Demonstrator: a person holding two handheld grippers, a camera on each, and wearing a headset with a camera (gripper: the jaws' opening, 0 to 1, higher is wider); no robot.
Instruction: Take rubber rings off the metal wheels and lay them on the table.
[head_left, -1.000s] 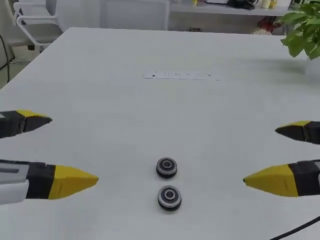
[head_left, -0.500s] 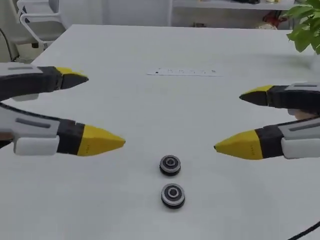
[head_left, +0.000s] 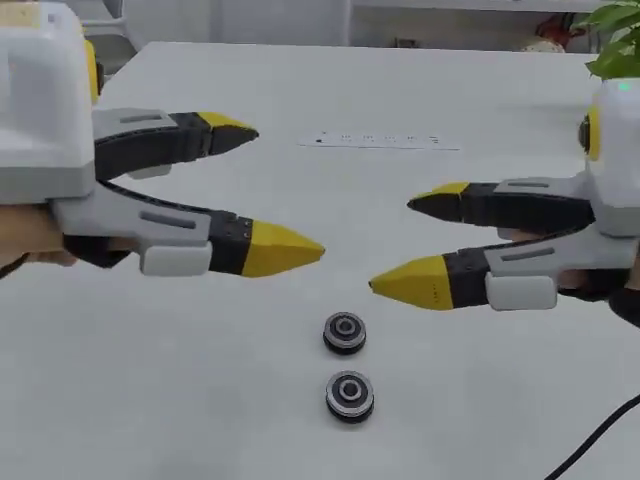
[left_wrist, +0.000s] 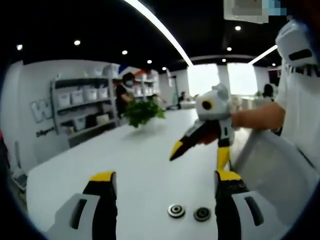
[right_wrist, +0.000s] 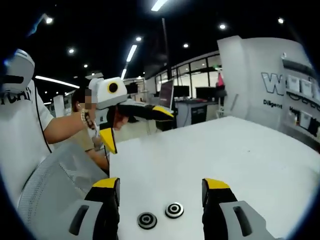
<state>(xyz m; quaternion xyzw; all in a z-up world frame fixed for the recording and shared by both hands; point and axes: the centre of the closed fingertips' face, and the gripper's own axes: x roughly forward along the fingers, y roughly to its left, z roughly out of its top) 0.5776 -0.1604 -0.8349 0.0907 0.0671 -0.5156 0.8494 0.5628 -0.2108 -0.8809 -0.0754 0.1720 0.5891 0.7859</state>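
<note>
Converging above wheels since 1 s ago: left gripper (head_left: 288, 190), right gripper (head_left: 391, 245), both jaws wide open, empty. Far wheel (head_left: 345, 333), near wheel (head_left: 350, 396) untouched; rubber rings (head_left: 330, 397) not yet off.

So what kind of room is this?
Probably an office or lab workroom, not a home: there's a long white table, wall shelves stacked with storage bins, and a potted plant at the table's far end.

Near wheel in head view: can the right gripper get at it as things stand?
Likely yes. The right gripper is open, held above the table; the near wheel lies flat with nothing over it. The far wheel sits close but apart, so room on that side is tight.
</note>
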